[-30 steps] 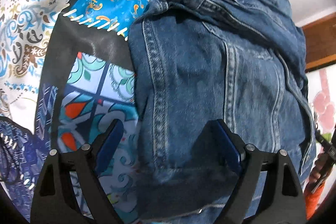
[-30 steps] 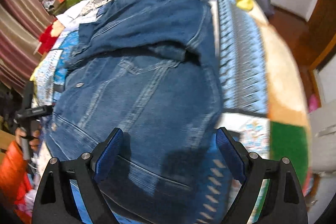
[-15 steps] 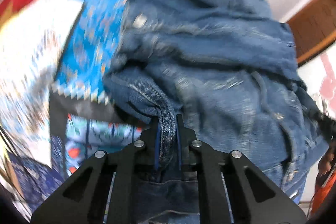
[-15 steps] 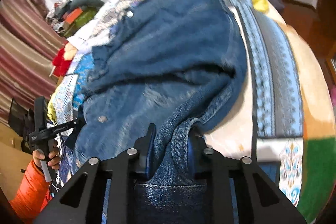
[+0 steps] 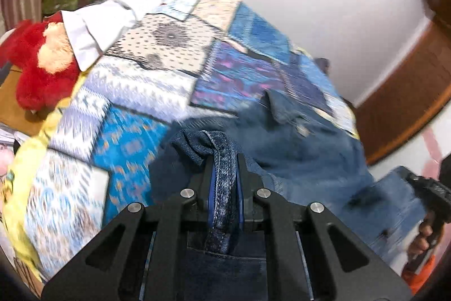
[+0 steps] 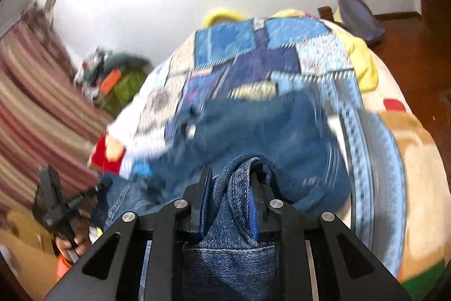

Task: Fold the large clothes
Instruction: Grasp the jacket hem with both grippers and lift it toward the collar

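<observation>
A blue denim jacket (image 5: 304,157) lies on a patchwork bedspread (image 5: 157,81), its near hem lifted off the bed. My left gripper (image 5: 224,168) is shut on a bunched fold of that hem, which stands up between the blue pads. In the right wrist view the same denim jacket (image 6: 253,131) spreads ahead, blurred by motion, and my right gripper (image 6: 232,179) is shut on another gathered fold of its hem. Each view shows the other gripper at its edge: the right one (image 5: 428,188) and the left one (image 6: 56,202), held in a hand with an orange sleeve.
A red plush toy (image 5: 36,69) and a white shirt (image 5: 95,24) lie at the bed's left side. A yellow blanket (image 6: 363,58) and a dark bag (image 6: 358,13) sit at the far end. Striped curtains (image 6: 33,109) hang left; a wooden floor (image 6: 408,47) runs right.
Both grippers went from open over the flat jacket to shut on its hem. They have since lifted and carried the denim toward the far end of the bed.
</observation>
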The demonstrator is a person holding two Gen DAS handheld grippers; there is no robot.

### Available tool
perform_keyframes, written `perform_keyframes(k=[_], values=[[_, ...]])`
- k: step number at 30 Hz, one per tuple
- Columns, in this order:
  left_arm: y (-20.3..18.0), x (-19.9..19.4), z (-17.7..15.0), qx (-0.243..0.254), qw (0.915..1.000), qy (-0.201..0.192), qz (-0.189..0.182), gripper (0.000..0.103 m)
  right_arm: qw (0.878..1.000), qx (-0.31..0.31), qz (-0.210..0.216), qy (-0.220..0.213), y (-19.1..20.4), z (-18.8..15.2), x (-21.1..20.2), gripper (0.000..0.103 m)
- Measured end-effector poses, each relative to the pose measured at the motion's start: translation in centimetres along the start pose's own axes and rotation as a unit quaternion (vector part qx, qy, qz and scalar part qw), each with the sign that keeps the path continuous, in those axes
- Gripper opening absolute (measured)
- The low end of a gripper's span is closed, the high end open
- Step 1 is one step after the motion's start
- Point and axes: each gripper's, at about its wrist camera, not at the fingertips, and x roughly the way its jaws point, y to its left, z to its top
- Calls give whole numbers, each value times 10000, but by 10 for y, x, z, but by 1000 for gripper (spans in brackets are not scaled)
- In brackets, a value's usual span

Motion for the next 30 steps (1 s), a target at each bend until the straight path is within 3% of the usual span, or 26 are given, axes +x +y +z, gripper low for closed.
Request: perform_keyframes(k=[2, 6, 9, 12, 14, 17, 19, 20, 22, 23, 27, 30], values=[[10, 36, 11, -60, 9992, 100, 377, 12, 9996, 163, -222, 39, -17, 21, 25, 20], [27, 101, 12, -89, 9958, 572, 703, 15, 9965, 369, -583, 480, -51, 34, 82, 20], [27, 135, 0, 229, 9915, 768, 1028, 19, 9961, 545, -177, 677, -77, 31, 96, 20], [19, 138, -5, 585, 9888, 680, 1193, 20, 9945, 538, 301, 849, -91, 33, 85, 20], [18, 140, -5, 654, 9875, 704, 1249, 20, 9935, 456, 355, 980, -95, 31, 73, 20], [19, 144, -2, 677, 9856, 798, 1329, 21, 9971, 222, -381, 614, -100, 31, 40, 21], [19, 141, -2, 692, 9847, 852, 1353, 21, 9867, 3, -1598, 294, -109, 33, 12, 21], [17, 139, -3, 745, 9843, 859, 1353, 21, 9828, -84, -1824, 273, -112, 32, 3, 21], [12, 130, -3, 968, 9816, 843, 1414, 23, 9837, -108, -1742, 442, -121, 23, -12, 21], [8, 120, -3, 1097, 9795, 820, 1474, 27, 9854, -89, -1622, 507, -122, 17, -18, 21], [3, 69, 0, 1357, 9758, 450, 1653, 61, 9881, -289, -1328, 727, -112, -20, -27, 21], [9, 23, -3, 1342, 9773, 187, 1627, 77, 9885, -387, -1066, 1002, -95, -47, -13, 21]])
